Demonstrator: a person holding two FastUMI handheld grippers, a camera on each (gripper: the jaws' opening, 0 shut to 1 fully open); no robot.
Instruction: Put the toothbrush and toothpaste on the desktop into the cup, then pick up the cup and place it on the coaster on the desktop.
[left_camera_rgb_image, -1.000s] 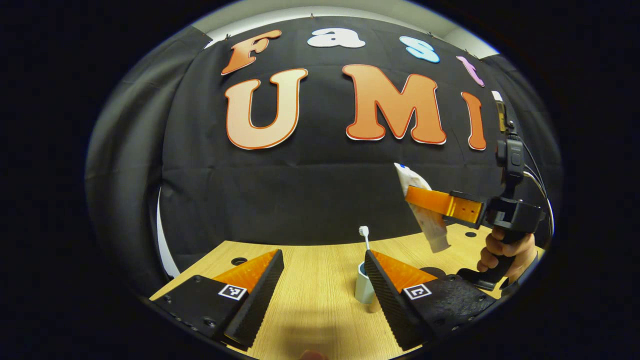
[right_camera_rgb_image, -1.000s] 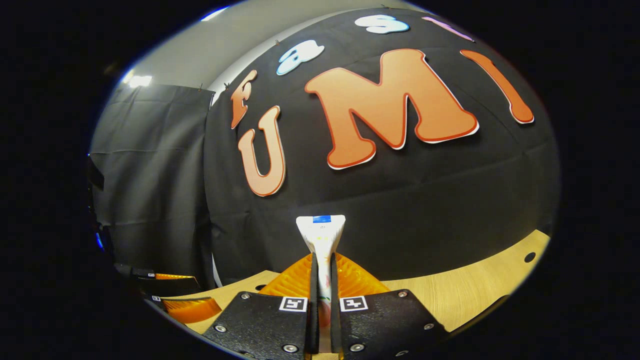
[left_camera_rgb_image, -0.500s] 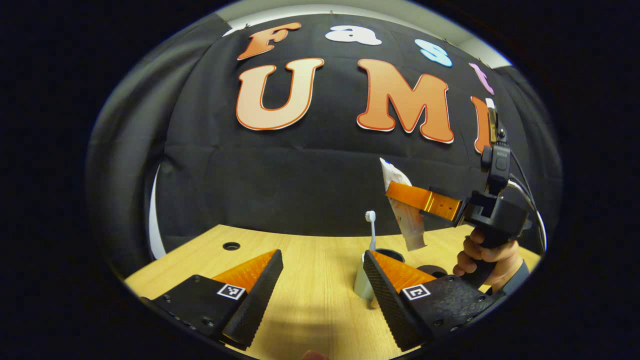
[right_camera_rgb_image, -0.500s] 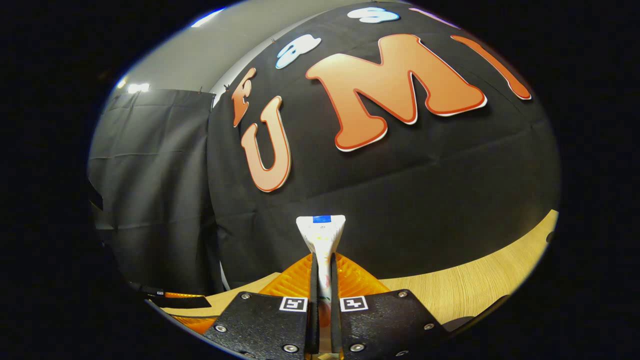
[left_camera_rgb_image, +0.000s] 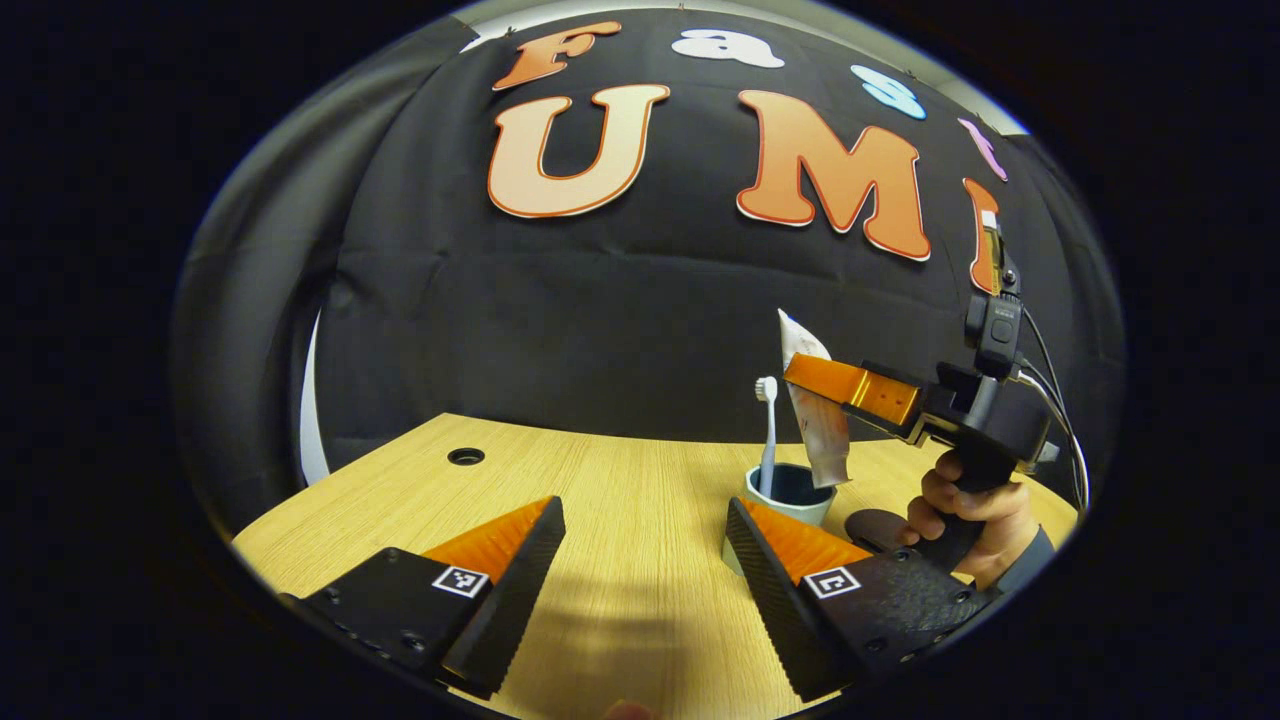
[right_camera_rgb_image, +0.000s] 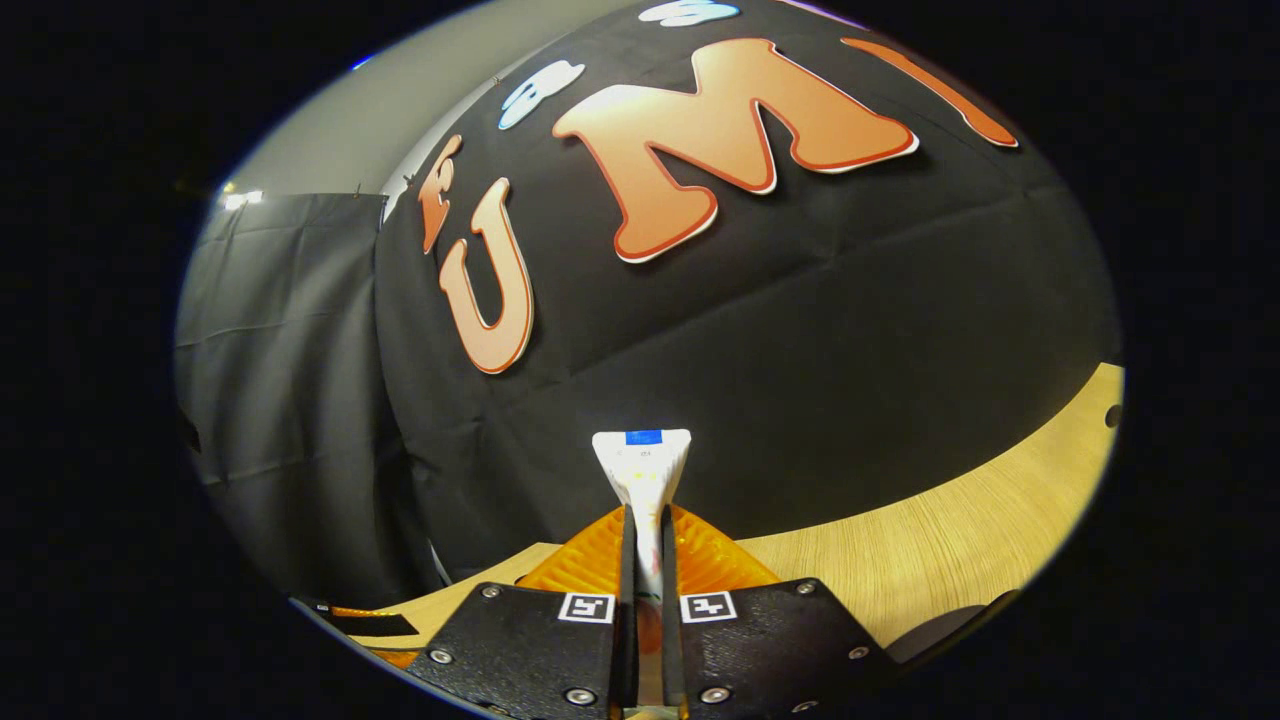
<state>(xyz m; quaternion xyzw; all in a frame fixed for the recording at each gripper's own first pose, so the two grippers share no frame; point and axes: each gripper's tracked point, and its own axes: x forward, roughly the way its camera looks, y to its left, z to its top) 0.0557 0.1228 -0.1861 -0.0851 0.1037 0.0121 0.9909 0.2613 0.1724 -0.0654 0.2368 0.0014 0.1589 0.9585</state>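
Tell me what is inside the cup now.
A toothbrush stands in the cup, head up. The toothpaste, held by the right gripper, hangs over the opening. The cup's bottom is hidden by its wall.

Toothbrush (left_camera_rgb_image: 767, 430) in cup (left_camera_rgb_image: 787, 491), beside coaster (left_camera_rgb_image: 875, 528)

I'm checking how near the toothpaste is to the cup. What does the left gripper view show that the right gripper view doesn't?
Left gripper view alone: the cup with the toothbrush standing in it, the dark coaster, the hand, and the open left gripper.

Right gripper view alone: the tube's flat crimped end, head-on.

Both: the toothpaste clamped in the right gripper, and the desktop.
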